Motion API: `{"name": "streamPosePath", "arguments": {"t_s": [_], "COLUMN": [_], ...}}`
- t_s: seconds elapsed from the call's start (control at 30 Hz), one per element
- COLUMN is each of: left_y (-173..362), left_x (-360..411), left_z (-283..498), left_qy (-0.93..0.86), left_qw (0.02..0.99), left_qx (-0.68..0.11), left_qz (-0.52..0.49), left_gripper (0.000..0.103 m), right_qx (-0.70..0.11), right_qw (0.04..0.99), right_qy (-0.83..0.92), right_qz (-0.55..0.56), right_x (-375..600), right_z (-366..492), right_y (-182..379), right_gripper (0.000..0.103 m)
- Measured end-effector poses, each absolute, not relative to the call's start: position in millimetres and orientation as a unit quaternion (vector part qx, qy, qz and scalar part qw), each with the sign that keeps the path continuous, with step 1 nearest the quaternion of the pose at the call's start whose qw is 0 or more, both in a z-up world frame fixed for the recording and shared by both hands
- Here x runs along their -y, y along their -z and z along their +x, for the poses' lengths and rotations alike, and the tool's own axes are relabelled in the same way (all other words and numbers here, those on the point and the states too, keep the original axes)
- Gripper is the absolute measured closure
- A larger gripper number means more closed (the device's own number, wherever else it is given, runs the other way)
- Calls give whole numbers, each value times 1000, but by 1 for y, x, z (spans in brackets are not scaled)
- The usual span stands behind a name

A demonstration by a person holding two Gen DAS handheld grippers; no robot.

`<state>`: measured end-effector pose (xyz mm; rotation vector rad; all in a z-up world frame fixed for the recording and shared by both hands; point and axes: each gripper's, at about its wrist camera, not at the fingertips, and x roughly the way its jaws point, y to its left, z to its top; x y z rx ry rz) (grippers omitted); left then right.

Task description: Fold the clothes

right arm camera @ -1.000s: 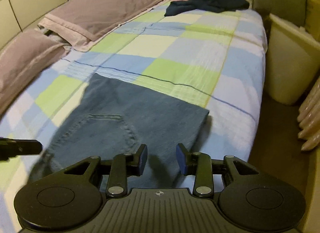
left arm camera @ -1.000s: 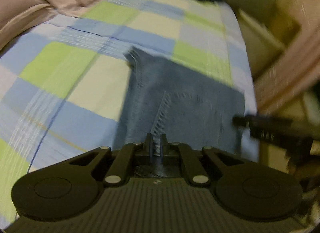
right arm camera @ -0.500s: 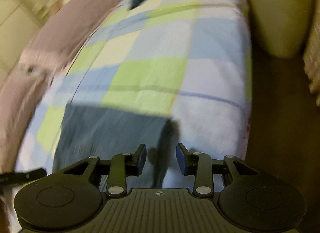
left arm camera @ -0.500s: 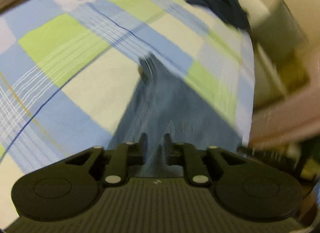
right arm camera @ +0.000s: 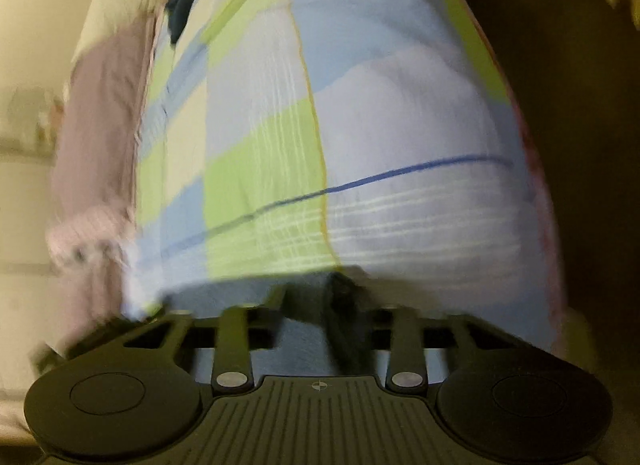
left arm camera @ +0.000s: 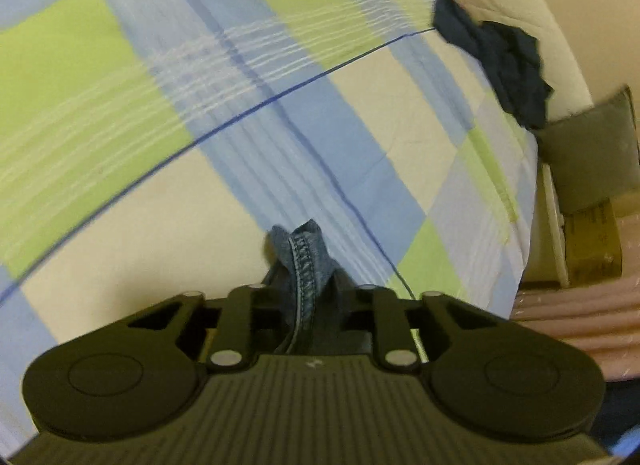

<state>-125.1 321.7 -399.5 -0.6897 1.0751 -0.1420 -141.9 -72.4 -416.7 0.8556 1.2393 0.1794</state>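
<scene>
Left gripper (left arm camera: 310, 297) is clamped on a stitched seam of the faded blue denim jeans (left arm camera: 304, 253), bunched fabric standing up between its 2 fingers above the green-blue-cream checked bedsheet (left arm camera: 168, 113). Right gripper (right arm camera: 320, 305): denim (right arm camera: 304, 329) fills the gap; picture is blurred, so I cannot tell whether it grips. Both grippers sit at the garment; the rest of it lies under and behind them, long axis hidden.

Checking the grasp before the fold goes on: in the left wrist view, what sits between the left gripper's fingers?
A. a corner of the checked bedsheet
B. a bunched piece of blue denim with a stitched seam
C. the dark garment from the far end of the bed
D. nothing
B: the left gripper is shut on the jeans, whose stitched seam rises between its fingers above the checked bedsheet.
</scene>
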Motion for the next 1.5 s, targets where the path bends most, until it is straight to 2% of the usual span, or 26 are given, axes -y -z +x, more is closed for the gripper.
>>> {"name": "streamPosePath", "arguments": {"t_s": [0.03, 0.1, 0.2, 0.27, 0.4, 0.5, 0.53, 0.57, 0.6, 0.63, 0.67, 0.77, 0.93, 1.03, 1.13, 1.4, 1.43, 1.5], "left_y": [398, 404, 427, 413, 376, 346, 340, 334, 333, 334, 337, 359, 373, 380, 350, 377, 385, 390], "left_x": [-322, -325, -321, -312, -298, -303, -303, -303, -299, -291, -283, -261, -286, -303, -312, -263, -260, -256], "left_z": [-128, -131, -131, -138, -157, -193, -208, -222, -234, -244, -251, -261, -278, -288, -304, -258, -256, -265], "left_qy": [79, 98, 106, 95, 51, -16, -18, -21, -21, -18, -14, -21, -79, -116, -76, 18, 23, 25], "left_qw": [812, 826, 838, 854, 880, 881, 877, 873, 868, 863, 860, 859, 849, 842, 848, 852, 851, 855], "left_qx": [-487, -476, -475, -467, -450, -449, -450, -450, -454, -462, -469, -482, -488, -490, -446, -482, -489, -487], "left_qz": [-312, -286, -247, -208, -143, -149, -168, -187, -201, -205, -201, -174, -185, -192, -275, -201, -190, -178], "left_gripper": [89, 88, 86, 82, 81, 90, 101, 103, 103, 103, 103, 103, 103, 103, 103, 103, 100, 100], "right_qx": [-559, -553, -542, -543, -540, -494, -478, -478, -478, -477, -475, -478, -511, -516, -507, -511, -515, -527], "right_qw": [732, 747, 766, 770, 799, 843, 854, 850, 846, 840, 833, 812, 794, 791, 794, 790, 789, 786], "right_qy": [-87, -97, -106, -116, -128, -162, -174, -201, -229, -255, -282, -336, -327, -326, -332, -335, -331, -319], "right_qz": [379, 357, 328, 314, 231, 140, 109, 88, 68, 47, 26, -19, -48, -45, -51, -55, -56, -51], "right_x": [72, 70, 62, 61, 55, 44, 40, 29, 18, 7, -4, -35, -52, -49, -46, -50, -50, -44], "right_z": [-143, -145, -149, -149, -141, -139, -138, -138, -138, -137, -137, -143, -149, -149, -148, -156, -157, -157], "right_y": [416, 417, 425, 422, 399, 371, 362, 361, 360, 359, 358, 365, 392, 386, 377, 378, 381, 387], "right_gripper": [83, 84, 85, 83, 64, 62, 63, 63, 76, 93, 96, 96, 96, 96, 96, 96, 96, 96]}}
